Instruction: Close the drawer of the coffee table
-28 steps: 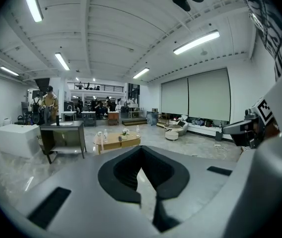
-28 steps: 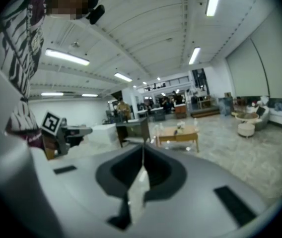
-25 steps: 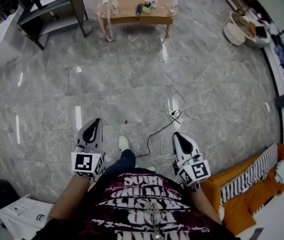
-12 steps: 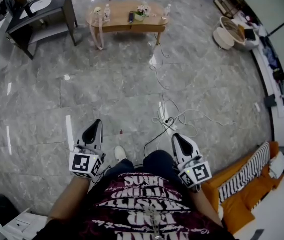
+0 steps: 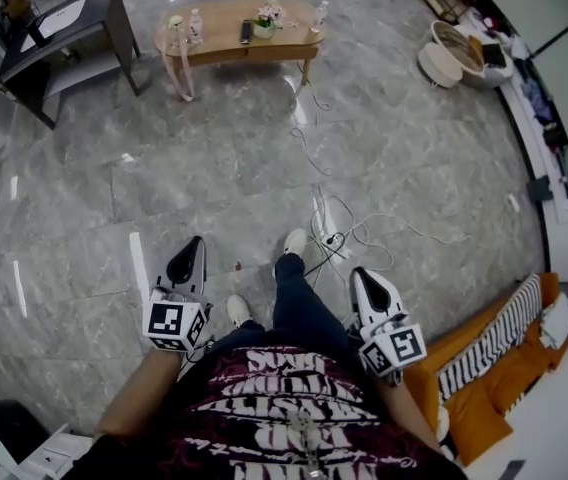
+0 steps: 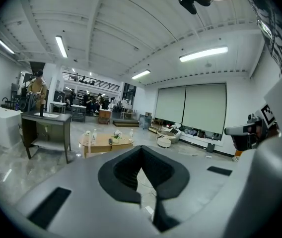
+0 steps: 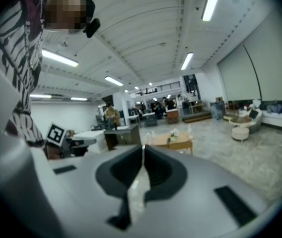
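The wooden coffee table (image 5: 236,30) stands far ahead across the marble floor, with bottles, a remote and a small flower pot on top. It also shows small in the left gripper view (image 6: 104,144) and the right gripper view (image 7: 173,144). Its drawer is too far off to make out. My left gripper (image 5: 188,251) is shut and empty, held low beside the person's left leg. My right gripper (image 5: 364,277) is shut and empty too, to the right of the legs. Both point toward the table.
A white power strip with tangled cables (image 5: 329,230) lies on the floor between me and the table. A dark desk (image 5: 59,33) stands left of the table. Round poufs (image 5: 442,58) sit at the far right. An orange sofa (image 5: 494,368) is close on my right.
The person has stepped forward: one leg has swung ahead, and the floor cables lie nearer. The coffee table has slid toward the upper left of the head view. Both grippers stay shut.
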### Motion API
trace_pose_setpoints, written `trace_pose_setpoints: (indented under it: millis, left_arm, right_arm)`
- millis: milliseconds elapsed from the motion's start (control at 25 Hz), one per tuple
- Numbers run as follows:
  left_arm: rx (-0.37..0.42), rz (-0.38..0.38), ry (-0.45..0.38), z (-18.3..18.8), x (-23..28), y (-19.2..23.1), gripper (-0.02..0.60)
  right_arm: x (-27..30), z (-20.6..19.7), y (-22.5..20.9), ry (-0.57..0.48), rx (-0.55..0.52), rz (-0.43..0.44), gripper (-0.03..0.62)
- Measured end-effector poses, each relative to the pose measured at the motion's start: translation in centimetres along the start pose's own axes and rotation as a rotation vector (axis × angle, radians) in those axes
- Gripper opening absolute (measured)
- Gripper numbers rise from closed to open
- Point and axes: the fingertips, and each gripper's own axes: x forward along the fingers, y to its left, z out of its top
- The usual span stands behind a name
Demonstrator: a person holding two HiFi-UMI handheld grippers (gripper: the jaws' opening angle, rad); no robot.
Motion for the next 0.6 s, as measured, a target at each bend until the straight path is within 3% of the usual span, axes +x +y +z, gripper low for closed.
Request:
trace_pose_setpoints:
  millis: [360, 600]
  left_arm:
    - [0.022, 0.106, 0.036, 2.2, 6.8, 1.9, 0.021]
    - [0.025, 0.115, 0.034, 3.8, 13.1, -0.4, 0.021]
  right_arm:
    - [7.6, 0.7, -6.0, 0.050, 0.020, 0.081, 0.035]
    - [10.5, 2.2, -10.8, 0.076, -0.002, 0.114, 0.035]
